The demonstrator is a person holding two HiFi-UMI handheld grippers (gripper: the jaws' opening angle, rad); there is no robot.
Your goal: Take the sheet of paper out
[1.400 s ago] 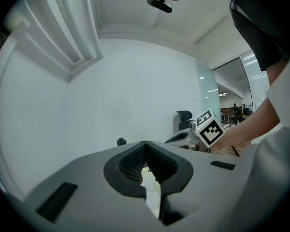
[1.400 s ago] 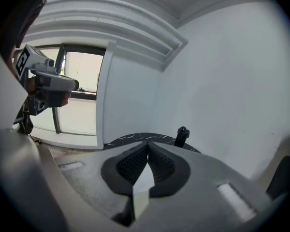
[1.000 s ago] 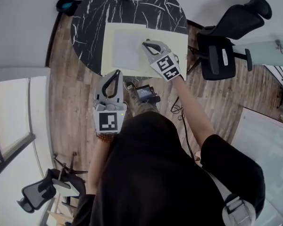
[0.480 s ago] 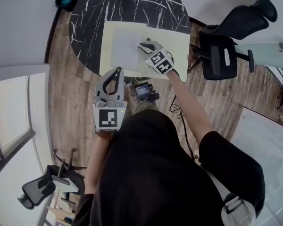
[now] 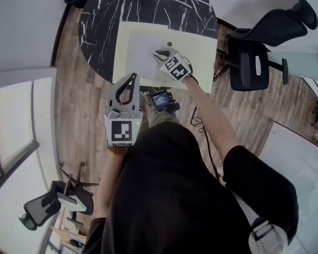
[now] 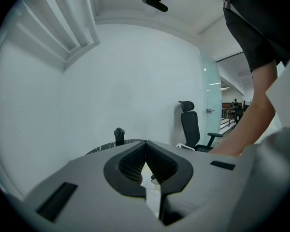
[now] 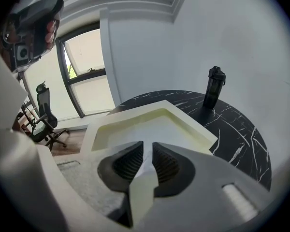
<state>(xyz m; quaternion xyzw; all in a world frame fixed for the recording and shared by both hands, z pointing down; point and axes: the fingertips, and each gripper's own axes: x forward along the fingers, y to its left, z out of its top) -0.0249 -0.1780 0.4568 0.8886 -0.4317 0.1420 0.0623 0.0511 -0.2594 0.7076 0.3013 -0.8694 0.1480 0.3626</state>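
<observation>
Sheet of paper (image 5: pixel 140 54) flat in cream tray (image 5: pixel 201 52) on marbled tabletop (image 5: pixel 100 25). Right gripper (image 5: pixel 160 53) at sheet's right edge, jaws a narrow slit apart. Left gripper (image 5: pixel 130 78) off tabletop's near edge, jaws together, empty.

1. Left hand-held gripper (image 5: pixel 131 78): pale grey shell, black ribbed jaw pads, dark slots on its flanks.
2. Right hand-held gripper (image 5: pixel 161 53): same grey shell and black ribbed pads.
3. Marker cube (image 5: pixel 122 134): white faces printed with black square patterns; one on each gripper.
4. Top (image 5: pixel 169 194): black, short-sleeved.
5. Wrist band (image 5: pixel 116 151): beaded, brownish, on the left wrist.
6. Head camera (image 6: pixel 157 3): small, black.
</observation>
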